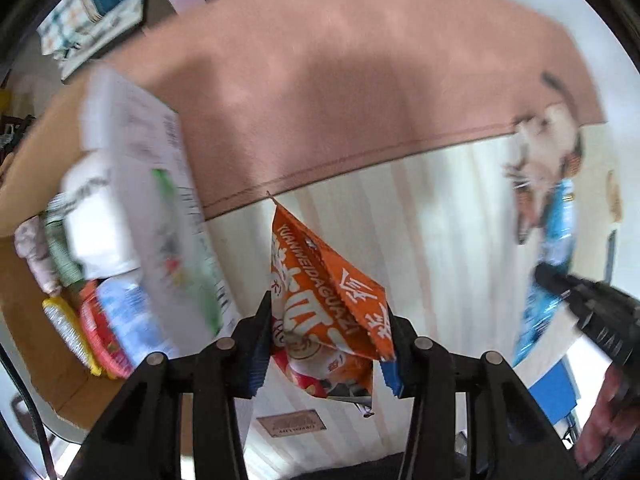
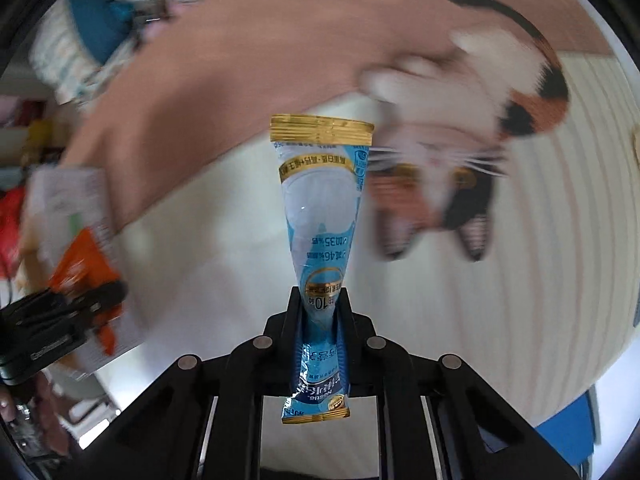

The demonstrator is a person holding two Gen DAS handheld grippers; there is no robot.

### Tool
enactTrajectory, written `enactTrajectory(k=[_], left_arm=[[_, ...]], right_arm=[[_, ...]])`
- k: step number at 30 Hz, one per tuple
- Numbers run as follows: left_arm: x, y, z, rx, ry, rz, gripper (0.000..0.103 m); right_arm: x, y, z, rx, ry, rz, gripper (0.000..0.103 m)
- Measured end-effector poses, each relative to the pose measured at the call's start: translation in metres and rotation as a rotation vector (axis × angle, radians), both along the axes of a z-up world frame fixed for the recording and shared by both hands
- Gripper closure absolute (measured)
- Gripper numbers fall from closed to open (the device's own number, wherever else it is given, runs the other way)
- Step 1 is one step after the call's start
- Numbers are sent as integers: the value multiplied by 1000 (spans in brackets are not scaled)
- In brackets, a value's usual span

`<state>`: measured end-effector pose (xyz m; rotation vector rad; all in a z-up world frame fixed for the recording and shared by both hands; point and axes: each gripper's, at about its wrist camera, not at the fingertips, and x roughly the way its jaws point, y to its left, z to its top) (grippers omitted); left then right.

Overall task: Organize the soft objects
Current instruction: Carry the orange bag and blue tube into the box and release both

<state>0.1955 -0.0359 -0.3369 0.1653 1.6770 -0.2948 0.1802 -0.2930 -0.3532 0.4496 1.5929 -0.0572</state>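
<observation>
My left gripper (image 1: 328, 312) is shut on an orange snack packet (image 1: 324, 304) with white lettering and holds it in the air above the striped white surface. My right gripper (image 2: 318, 300) is shut on a light blue packet with gold ends (image 2: 320, 208), which sticks up between its fingers. The right gripper also shows in the left wrist view (image 1: 568, 292) at the right with the blue packet (image 1: 556, 248). The left gripper with the orange packet shows at the left of the right wrist view (image 2: 76, 280).
A cardboard box (image 1: 24, 292) at the left holds several packets and soft items, with a white carton (image 1: 136, 184) beside it. A pink cloth (image 1: 340, 80) covers the far side. A calico cat plush (image 2: 472, 128) lies at the right.
</observation>
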Motion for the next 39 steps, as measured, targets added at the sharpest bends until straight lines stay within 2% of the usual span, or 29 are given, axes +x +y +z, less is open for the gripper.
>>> enactTrajectory(k=[3,4,7,11,13,15,21,29,33,35,36,38,39], left_arm=[[-9,33,42,-56,-56,70,61],[3,42,55,-65,-71,93,61],[3,84,86,-67,-130,160,61],[7,165,104,-20,-176,247,61],[11,200,104,14,-183,296,61],[21,241,97,64,-181,339,61],[38,301,42,161,-93,419,61],[47,323,-25,169,32,470,61],[47,319,-48,177,73,442,58],[47,316,-49,181,77,435,54],[47,317,-47,166,72,460,52],[46,319,-44,123,69,493,43],[45,318,-42,116,63,497,38]], right_arm=[[3,59,41,53,-74,75,88],[7,78,53,67,-94,102,88],[15,129,84,96,-144,176,88],[39,200,109,100,-179,272,88],[50,232,110,93,-183,298,88],[62,262,108,71,-183,317,88],[85,316,73,-26,-128,344,88],[86,322,17,-111,-47,354,88],[86,327,2,-149,-20,364,87],[86,327,-4,-159,4,367,86],[87,327,-6,-159,5,366,84],[87,327,-7,-159,11,365,72],[87,327,-8,-152,17,363,60]])
